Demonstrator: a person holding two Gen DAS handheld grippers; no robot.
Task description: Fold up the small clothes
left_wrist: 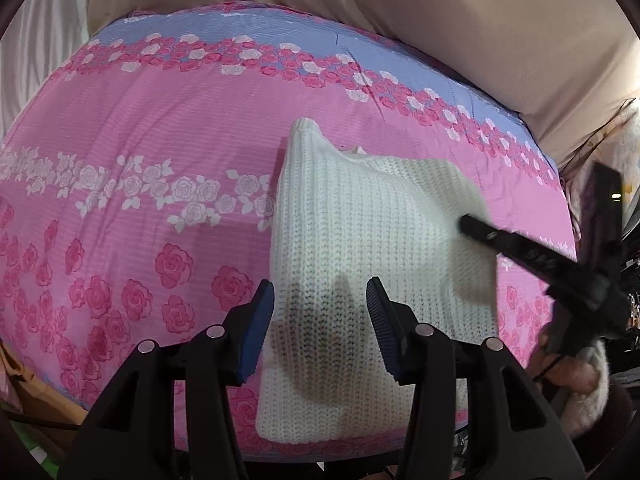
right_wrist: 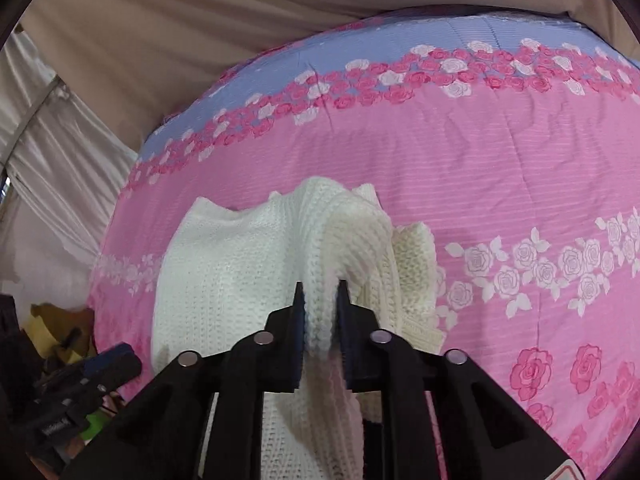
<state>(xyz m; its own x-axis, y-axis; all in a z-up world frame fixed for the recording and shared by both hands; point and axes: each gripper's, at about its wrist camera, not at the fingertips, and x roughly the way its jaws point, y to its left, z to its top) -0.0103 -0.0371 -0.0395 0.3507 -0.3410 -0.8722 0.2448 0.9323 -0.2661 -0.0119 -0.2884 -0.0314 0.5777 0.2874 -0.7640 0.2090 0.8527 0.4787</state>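
A white knit sweater (left_wrist: 360, 232) lies on a pink floral bedspread (left_wrist: 140, 128). My left gripper (left_wrist: 320, 304) is open and empty, hovering over the sweater's near part. My right gripper (right_wrist: 320, 292) is shut on a bunched fold of the sweater (right_wrist: 344, 224), lifting it off the bed. In the left wrist view the right gripper (left_wrist: 468, 226) reaches in from the right and holds the sweater's right edge. In the right wrist view the left gripper's blue pad (right_wrist: 112, 360) shows at lower left, beside the sweater's flat left part (right_wrist: 224, 264).
The bedspread (right_wrist: 500, 168) has a blue band with roses along its far edge. Beige cloth (left_wrist: 440, 12) hangs behind the bed. White curtain (right_wrist: 48, 152) hangs at left. Clutter (right_wrist: 52, 328) sits off the bed's left edge.
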